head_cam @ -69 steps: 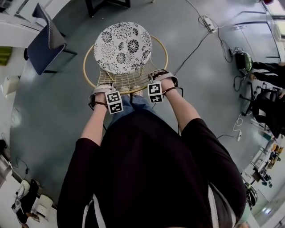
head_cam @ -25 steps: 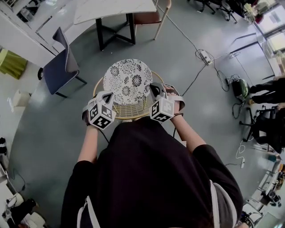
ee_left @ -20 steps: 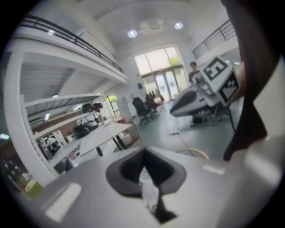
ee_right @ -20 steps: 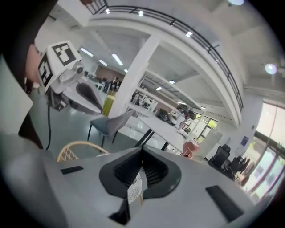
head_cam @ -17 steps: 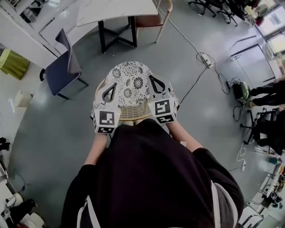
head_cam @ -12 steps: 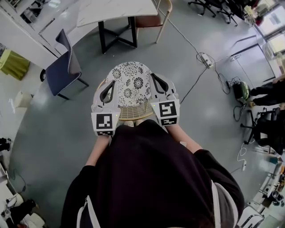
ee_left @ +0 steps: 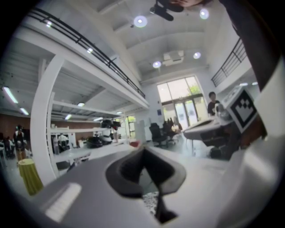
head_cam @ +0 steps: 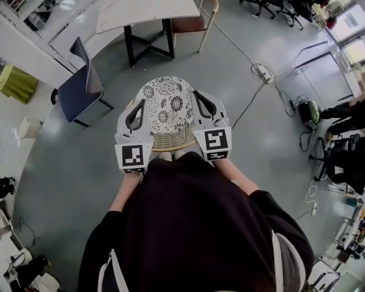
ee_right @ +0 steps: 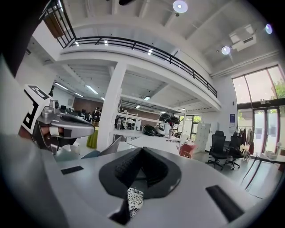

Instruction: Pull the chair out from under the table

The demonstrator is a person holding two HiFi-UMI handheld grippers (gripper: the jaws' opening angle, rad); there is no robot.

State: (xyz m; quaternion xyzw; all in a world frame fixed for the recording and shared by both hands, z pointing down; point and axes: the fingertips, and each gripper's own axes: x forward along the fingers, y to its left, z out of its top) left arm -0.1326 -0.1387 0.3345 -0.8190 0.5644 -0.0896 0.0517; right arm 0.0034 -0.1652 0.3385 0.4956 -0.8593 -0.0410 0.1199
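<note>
Chair [head_cam: 169, 140] stands in the upper middle of the head view, on open grey floor [head_cam: 268, 137], its round floral cushion [head_cam: 165, 100] facing up. The white table [head_cam: 142, 10] lies along the top edge of the frame, well apart from the chair, with bare floor between the two. A wooden chair [head_cam: 197, 21] is tucked against that table, and a blue chair [head_cam: 80, 74] sits off at upper left.

What has changed is my hold. A few seconds ago both claws were low on the chair's wire back, at its near rim. Over the last second I brought both up and rolled them level, and now they hover above the cushion without touching it.

The left gripper [head_cam: 139, 104] is over the cushion's left side and the right gripper [head_cam: 197, 94] over its right. In each gripper view the jaws are pressed together with nothing between them. Only a sliver of the floral pattern [ee_right: 132, 199] shows far below through the slot.

I read that as the pull being finished. The chair looks fully out from under the table, and I have let go of it. Nothing appears left to do but draw my hands back. If the chair needs to come further out, I would have to go down and take the rim again.
</note>
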